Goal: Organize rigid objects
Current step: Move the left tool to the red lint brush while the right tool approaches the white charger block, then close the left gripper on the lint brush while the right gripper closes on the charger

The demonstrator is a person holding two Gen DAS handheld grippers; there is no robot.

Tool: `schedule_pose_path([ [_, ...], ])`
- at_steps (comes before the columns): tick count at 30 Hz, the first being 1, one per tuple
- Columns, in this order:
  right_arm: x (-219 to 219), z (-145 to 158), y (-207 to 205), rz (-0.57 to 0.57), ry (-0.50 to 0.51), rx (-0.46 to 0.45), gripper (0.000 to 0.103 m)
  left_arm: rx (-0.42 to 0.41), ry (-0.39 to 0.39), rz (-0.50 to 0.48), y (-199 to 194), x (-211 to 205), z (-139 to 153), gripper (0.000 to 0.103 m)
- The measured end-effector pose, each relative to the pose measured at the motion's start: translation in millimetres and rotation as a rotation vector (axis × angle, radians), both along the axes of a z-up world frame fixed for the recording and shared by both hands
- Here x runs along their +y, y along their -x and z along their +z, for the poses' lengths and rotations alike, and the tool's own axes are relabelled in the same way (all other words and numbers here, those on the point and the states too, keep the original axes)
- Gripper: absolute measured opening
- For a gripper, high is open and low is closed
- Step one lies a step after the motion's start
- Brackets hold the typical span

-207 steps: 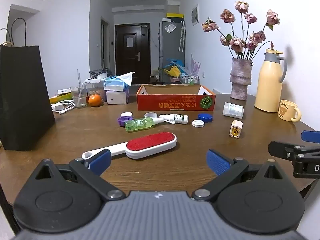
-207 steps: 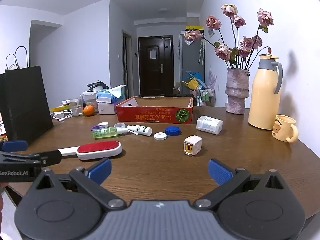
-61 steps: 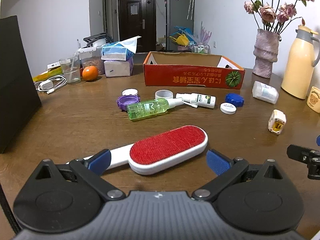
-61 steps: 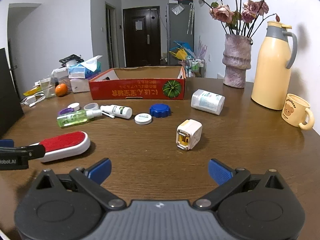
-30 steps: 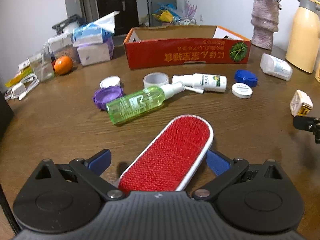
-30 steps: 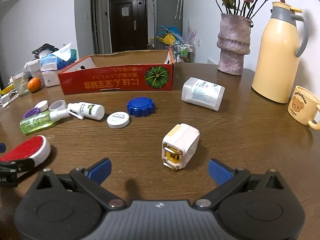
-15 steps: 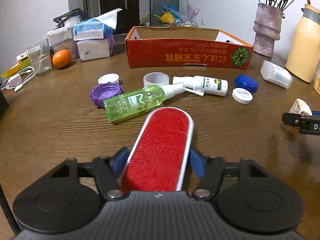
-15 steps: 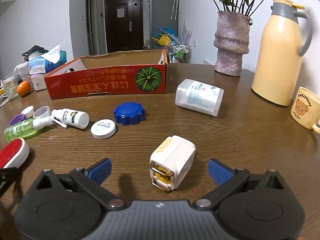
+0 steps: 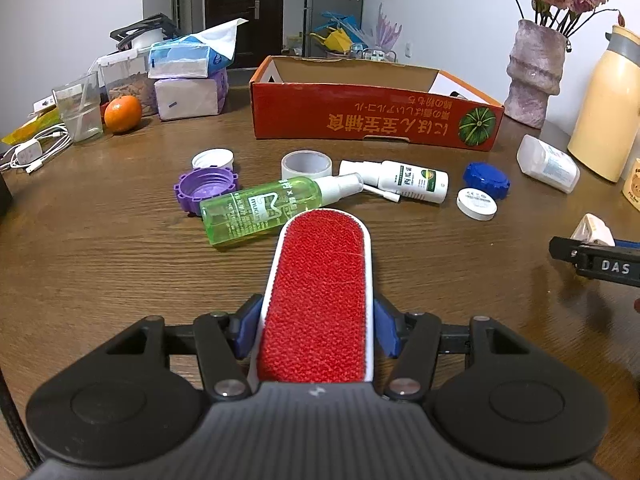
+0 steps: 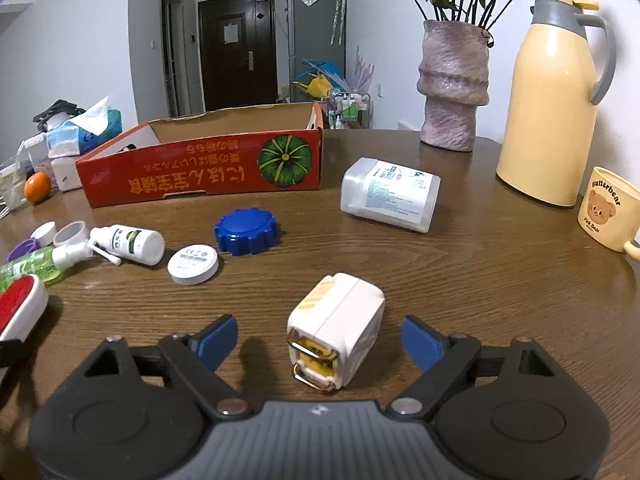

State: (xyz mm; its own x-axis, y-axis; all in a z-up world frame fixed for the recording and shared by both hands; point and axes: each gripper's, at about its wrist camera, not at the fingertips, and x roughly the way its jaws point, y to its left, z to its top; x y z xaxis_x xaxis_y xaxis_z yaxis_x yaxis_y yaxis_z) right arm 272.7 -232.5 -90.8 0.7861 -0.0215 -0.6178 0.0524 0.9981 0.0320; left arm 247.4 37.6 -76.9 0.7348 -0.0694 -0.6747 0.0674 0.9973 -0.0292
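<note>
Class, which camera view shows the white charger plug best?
The right wrist view: the white charger plug lies whole between the right gripper's open jaws, prongs facing the camera. The left wrist view shows only its top at the right edge, behind that gripper.

Round dark wood-grain desk (image 9: 100,248) in front of me, glossy, lit from above. White walls (image 10: 80,40) both sides, white wall (image 9: 440,20) close along the desk's right edge. Past the far edge a hallway runs to a dark brown door (image 10: 238,48) with a paper stuck on it. Grey fridge (image 10: 316,28) beside the door, umbrellas hanging on its front. Small rack of bottles (image 10: 350,110) and colourful clutter (image 9: 340,38) on the floor near it. Open doorway (image 10: 170,52) on the left wall. Even indoor light, no window visible.
</note>
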Motion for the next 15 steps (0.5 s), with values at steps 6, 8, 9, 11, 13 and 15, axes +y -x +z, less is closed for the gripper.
schedule_pose_path([
  [6,-1.0,-1.7,-3.3,-0.005,-0.008,0.001,0.078,-0.012,0.014,0.003,2.9,-2.1,2.2,0.058],
  [8,-2.2,-2.3,-4.1,-0.008,-0.015,0.006,0.065,-0.014,0.016,0.006,3.5,-2.2,2.8,0.057],
  [9,-2.5,-2.2,-3.8,-0.009,-0.017,0.005,0.061,-0.016,0.016,0.006,4.0,-2.6,3.2,0.057],
  [11,-2.9,-1.4,-2.8,-0.022,-0.015,-0.003,0.041,-0.019,0.019,0.005,5.0,-3.2,4.0,0.057],
  [13,-3.6,-1.2,-1.7,-0.019,-0.025,-0.011,0.031,-0.024,0.02,0.004,6.2,-4.7,4.9,0.057],
  [15,-4.6,-1.2,-0.9,-0.016,-0.037,-0.014,0.031,-0.027,0.023,0.002,7.4,-6.2,6.0,0.057],
])
